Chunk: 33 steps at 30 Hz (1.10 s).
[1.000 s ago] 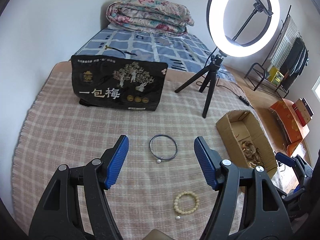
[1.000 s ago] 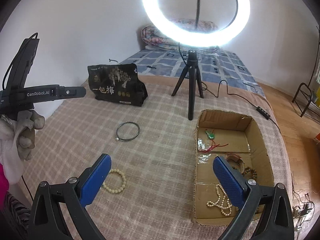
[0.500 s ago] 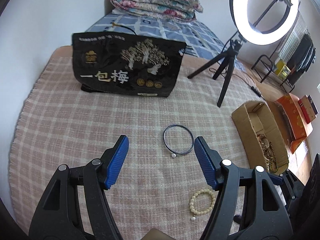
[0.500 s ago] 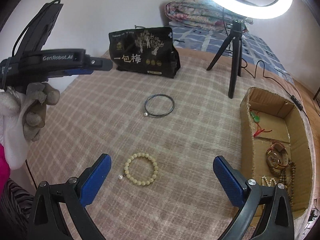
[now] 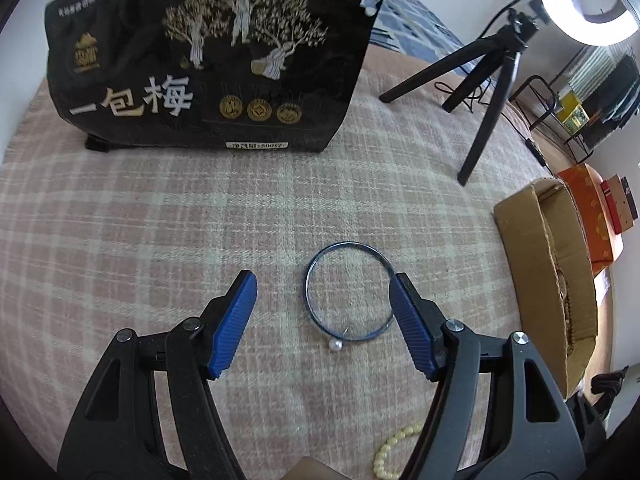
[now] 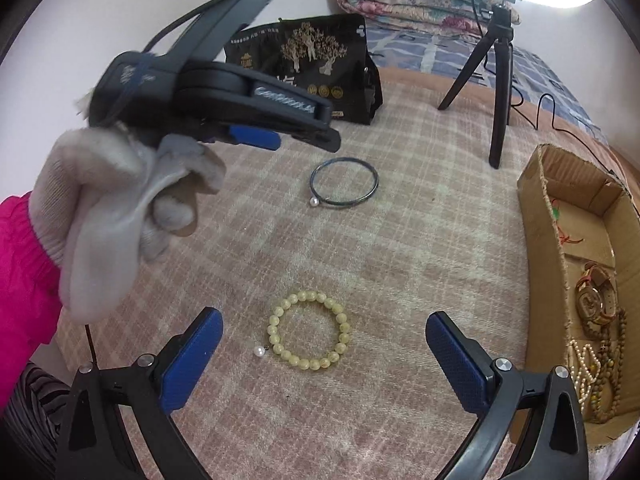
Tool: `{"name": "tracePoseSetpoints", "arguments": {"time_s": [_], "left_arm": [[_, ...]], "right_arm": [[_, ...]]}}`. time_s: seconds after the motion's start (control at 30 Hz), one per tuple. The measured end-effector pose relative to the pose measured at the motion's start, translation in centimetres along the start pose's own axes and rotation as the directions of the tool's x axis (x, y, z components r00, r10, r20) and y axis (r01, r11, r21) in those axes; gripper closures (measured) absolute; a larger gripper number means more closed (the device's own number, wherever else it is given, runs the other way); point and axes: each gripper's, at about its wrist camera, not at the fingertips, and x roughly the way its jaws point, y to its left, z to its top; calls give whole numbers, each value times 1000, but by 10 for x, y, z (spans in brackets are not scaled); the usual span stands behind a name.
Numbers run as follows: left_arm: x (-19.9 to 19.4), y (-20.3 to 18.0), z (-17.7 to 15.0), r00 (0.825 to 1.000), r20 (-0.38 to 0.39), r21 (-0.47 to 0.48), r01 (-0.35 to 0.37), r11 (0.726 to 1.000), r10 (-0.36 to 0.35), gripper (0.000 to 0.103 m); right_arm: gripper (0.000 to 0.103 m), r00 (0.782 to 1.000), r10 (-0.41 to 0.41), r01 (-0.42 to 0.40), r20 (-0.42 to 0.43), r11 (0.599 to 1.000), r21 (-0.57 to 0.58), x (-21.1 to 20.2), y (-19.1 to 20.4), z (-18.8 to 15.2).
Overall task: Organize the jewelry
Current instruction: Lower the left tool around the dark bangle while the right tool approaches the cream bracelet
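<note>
Two hand-held grippers work over a pink plaid blanket [image 5: 160,220] spread on a bed. The left gripper [image 5: 322,312] is spread wide and grasping nothing, hovering low over a thin dark metal bangle [image 5: 347,291] with a small pearl charm. The bangle lies flat, off-centre between the blue pads, its right edge just beside the right pad [image 5: 408,324]. The right gripper [image 6: 322,358] is likewise spread and empty, framing a cream beaded bracelet [image 6: 308,330] flat on the blanket. A cardboard box [image 6: 532,216] already holding necklaces and bracelets sits to the right.

To grasp the bangle well, the left gripper likely needs to shift slightly right so the hoop centres, then lower until the pads straddle its rim before closing; a thin flat ring can slip or skate on cloth.

Compared with a second ago, both grippers have moved forward and down: the black plum-snack bag [image 5: 208,52] looms much larger, and each piece now sits between its gripper's pads.
</note>
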Motion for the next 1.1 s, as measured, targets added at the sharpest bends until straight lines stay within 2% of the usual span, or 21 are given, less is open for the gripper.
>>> {"name": "tracePoseSetpoints", "arguments": {"time_s": [0.17,0.43,0.63,0.73,0.87,1.0,1.1], "left_arm": [[23,7,4,998,-43,-65,39,997,-42,32],[34,-5,6,998,-53,-43,45,998,-47,32],[40,-19,3,998,-59,6,4,1000,-3,32],[42,-25,2,998,-57,23,-10,1000,11,26],[45,-36,-1,998,-56,66,-37,997,41,26],[40,-35,3,999,-49,32,11,999,-9,26],[39,-38,3,998,-55,41,20,999,-18,26]], "right_arm": [[2,1000,1,-1,-16,1000,14,7,-3,0],[3,1000,-2,2,-26,1000,23,12,-4,1],[8,999,-6,7,-52,1000,27,16,-6,-2],[10,999,-8,10,-54,1000,26,17,-5,-3],[14,998,-7,7,-63,1000,15,21,-2,-4],[20,997,-1,1,-73,1000,-4,26,3,-3],[20,997,3,-3,-76,1000,-3,28,3,-3]]}}
